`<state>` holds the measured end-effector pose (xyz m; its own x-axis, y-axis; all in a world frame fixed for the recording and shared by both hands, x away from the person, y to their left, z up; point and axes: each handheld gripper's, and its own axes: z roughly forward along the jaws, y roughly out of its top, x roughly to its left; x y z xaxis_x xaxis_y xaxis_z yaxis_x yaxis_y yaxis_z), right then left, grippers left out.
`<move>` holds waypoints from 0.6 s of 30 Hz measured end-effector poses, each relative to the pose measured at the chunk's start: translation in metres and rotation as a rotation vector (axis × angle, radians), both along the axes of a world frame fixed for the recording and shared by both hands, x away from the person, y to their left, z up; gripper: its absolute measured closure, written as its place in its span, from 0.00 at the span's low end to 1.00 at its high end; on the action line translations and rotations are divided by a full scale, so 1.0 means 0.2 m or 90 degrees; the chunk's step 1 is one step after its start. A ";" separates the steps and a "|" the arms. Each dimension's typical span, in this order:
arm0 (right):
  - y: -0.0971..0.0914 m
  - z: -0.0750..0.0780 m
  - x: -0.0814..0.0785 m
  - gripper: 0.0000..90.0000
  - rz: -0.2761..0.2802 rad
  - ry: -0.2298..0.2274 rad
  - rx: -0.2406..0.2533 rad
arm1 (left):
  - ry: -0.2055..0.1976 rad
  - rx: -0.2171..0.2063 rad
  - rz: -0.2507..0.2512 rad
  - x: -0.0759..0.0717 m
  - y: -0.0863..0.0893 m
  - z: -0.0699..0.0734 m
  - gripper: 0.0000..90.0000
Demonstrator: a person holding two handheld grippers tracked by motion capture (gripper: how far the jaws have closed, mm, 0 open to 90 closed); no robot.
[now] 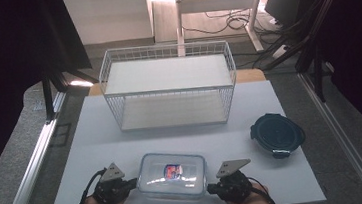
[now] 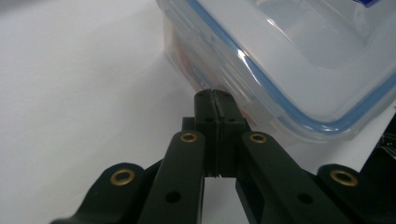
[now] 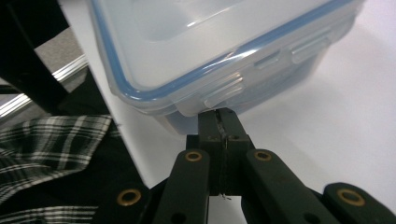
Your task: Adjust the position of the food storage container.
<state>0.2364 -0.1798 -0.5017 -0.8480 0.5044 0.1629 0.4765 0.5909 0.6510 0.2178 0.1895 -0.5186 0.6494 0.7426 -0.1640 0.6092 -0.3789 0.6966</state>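
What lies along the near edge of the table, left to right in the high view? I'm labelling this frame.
Left hand-held gripper → clear lidded food box → right hand-held gripper → round black lid, set a little farther back.

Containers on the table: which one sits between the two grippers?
The clear rectangular container with the blue-sealed lid, at the near edge; the left gripper and right gripper flank its ends. The round dark container lies apart, far right.
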 end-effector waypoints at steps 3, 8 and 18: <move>-0.03 0.00 0.02 0.99 -0.013 -0.001 0.002 | -0.002 -0.003 0.000 0.00 -0.03 0.00 1.00; -0.08 -0.01 0.06 0.99 -0.033 -0.009 0.007 | -0.005 -0.017 0.004 0.01 -0.08 -0.01 1.00; -0.13 -0.01 0.11 0.99 -0.062 -0.033 -0.004 | -0.009 -0.035 0.004 0.04 -0.11 -0.02 0.99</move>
